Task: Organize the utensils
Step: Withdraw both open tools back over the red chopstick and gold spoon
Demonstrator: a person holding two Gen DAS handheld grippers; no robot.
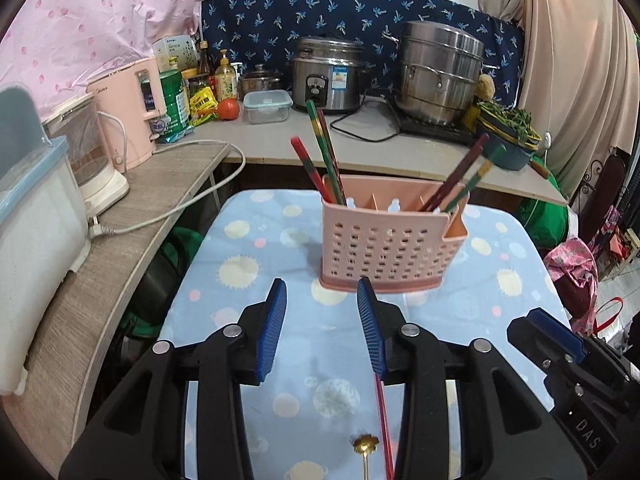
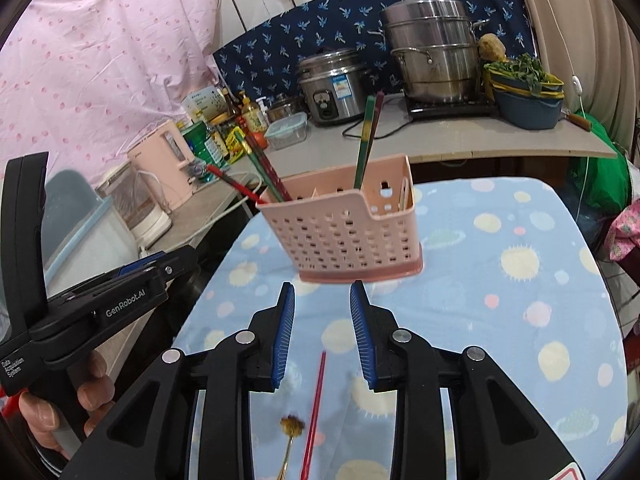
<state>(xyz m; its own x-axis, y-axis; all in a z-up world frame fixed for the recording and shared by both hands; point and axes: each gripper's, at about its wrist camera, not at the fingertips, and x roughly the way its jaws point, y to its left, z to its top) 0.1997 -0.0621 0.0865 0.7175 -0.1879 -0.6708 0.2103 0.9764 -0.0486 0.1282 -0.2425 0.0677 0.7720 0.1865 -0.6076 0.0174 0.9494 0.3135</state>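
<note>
Both the left gripper (image 1: pixel 322 294) and the right gripper (image 2: pixel 322 298) are held with fingers partly open and nothing between them, above the cloth-covered desk (image 2: pixel 520 320). Just below them a thin red chopstick (image 2: pixel 314 412) and what appears to be a gold flower-headed spoon (image 2: pixel 291 432) lie flat. Both are judged light, stiff and slippery, best pinched mid-shaft for the pink holder (image 2: pixel 344 232) beyond.

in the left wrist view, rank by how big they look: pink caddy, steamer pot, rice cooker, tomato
1. pink caddy, though it is nearest the camera, which inflates it
2. steamer pot
3. rice cooker, only a little smaller than the steamer
4. tomato, clearly smallest
</note>
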